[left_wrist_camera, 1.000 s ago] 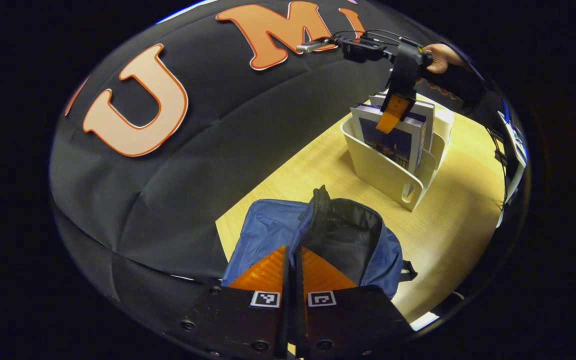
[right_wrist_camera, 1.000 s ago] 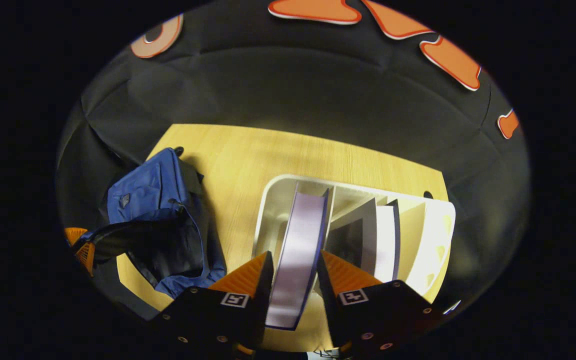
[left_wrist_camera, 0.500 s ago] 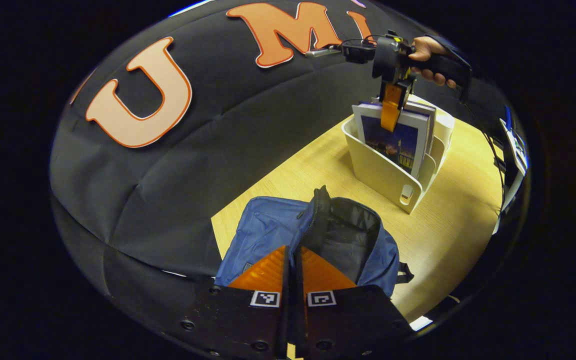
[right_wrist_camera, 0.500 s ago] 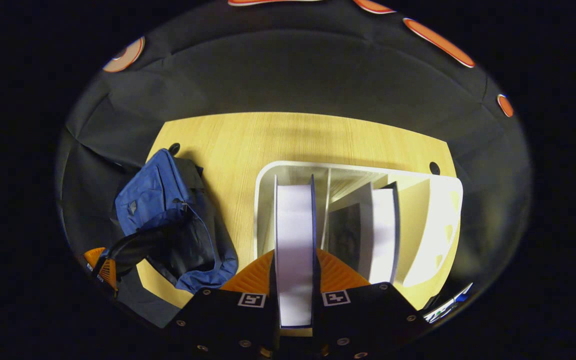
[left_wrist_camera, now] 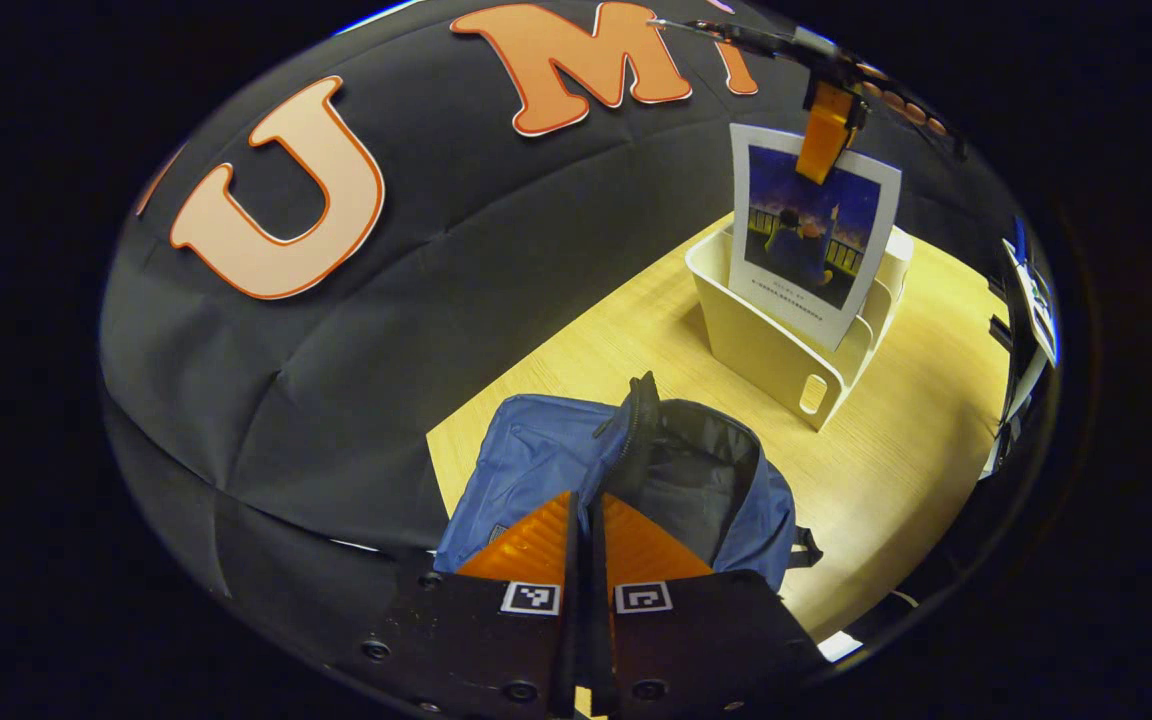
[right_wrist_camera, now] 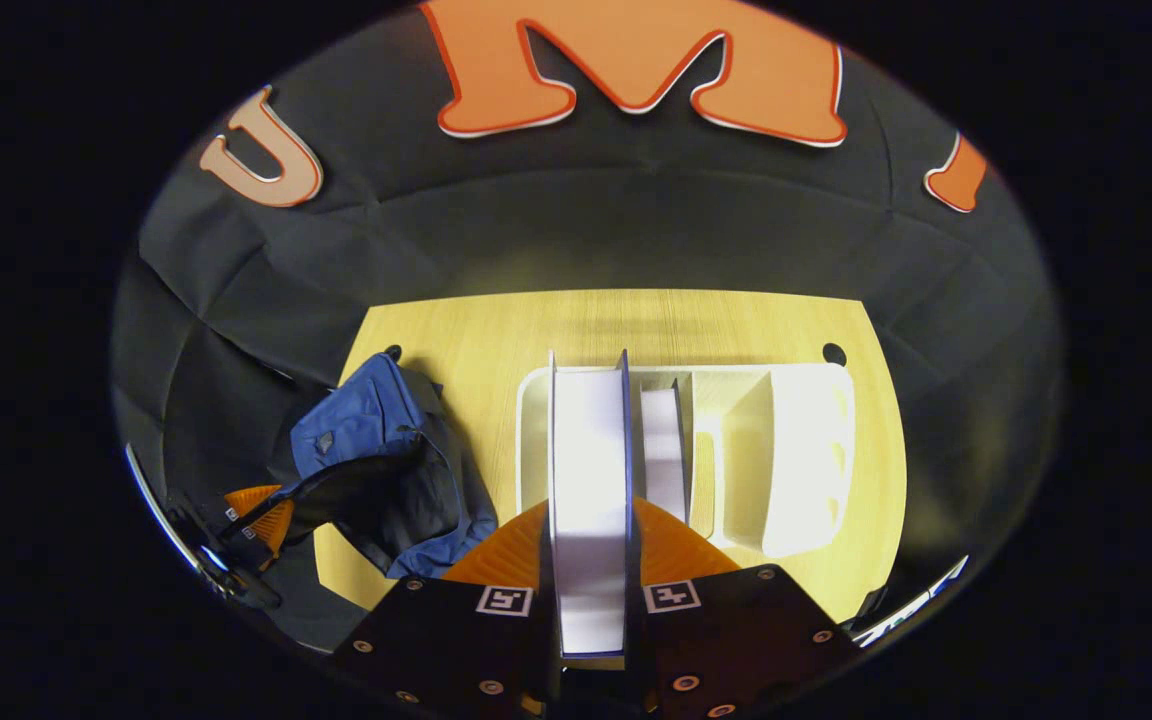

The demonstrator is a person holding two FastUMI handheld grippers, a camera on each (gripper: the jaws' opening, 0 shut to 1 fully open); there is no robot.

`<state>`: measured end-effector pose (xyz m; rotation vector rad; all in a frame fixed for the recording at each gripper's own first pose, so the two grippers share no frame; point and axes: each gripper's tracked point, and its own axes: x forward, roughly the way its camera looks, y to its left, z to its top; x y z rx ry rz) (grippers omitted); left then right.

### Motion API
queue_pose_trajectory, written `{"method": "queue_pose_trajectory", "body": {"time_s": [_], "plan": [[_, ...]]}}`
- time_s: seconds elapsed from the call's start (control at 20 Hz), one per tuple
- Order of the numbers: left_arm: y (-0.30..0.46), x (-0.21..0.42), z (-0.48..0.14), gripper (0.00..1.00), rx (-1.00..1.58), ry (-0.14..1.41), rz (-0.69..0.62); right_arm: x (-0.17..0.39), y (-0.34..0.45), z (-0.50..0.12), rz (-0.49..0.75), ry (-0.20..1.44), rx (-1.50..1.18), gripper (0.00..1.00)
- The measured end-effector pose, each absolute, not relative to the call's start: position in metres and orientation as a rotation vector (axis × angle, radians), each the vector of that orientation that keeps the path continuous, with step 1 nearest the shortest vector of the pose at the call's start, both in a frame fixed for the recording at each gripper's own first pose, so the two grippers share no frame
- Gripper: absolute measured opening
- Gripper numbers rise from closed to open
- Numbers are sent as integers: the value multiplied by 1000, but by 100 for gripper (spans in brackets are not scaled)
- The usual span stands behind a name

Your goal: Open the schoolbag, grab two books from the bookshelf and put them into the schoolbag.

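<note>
Book point(left_wrist_camera: 808, 232) hanging upright from right gripper point(left_wrist_camera: 824, 135), clear above white bookshelf point(left_wrist_camera: 766, 340), long axis vertical. Schoolbag point(left_wrist_camera: 636, 480) lying open on table point(left_wrist_camera: 896, 450), just ahead of left gripper point(left_wrist_camera: 586, 530), fingers closed together; whether pinching the bag rim, impossible to tell.

Right gripper view: right gripper point(right_wrist_camera: 591, 545) clamping book point(right_wrist_camera: 588, 480) edge-on. Schoolbag point(right_wrist_camera: 386, 470) sitting off to the left, left gripper point(right_wrist_camera: 261, 505) beside its mouth. Another book point(right_wrist_camera: 663, 450) standing in bookshelf point(right_wrist_camera: 796, 450). Bag's interior dark, depth unclear.
</note>
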<state>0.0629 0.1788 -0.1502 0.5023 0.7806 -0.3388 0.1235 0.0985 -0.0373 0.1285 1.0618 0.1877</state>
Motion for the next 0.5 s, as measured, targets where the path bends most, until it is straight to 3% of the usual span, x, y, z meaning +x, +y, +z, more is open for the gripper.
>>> {"method": "queue_pose_trajectory", "body": {"time_s": [0.5], "plan": [[185, 67, -144, 6, 461, 796, -305, 69, 95, 9, 252, 901, 322, 26]]}}
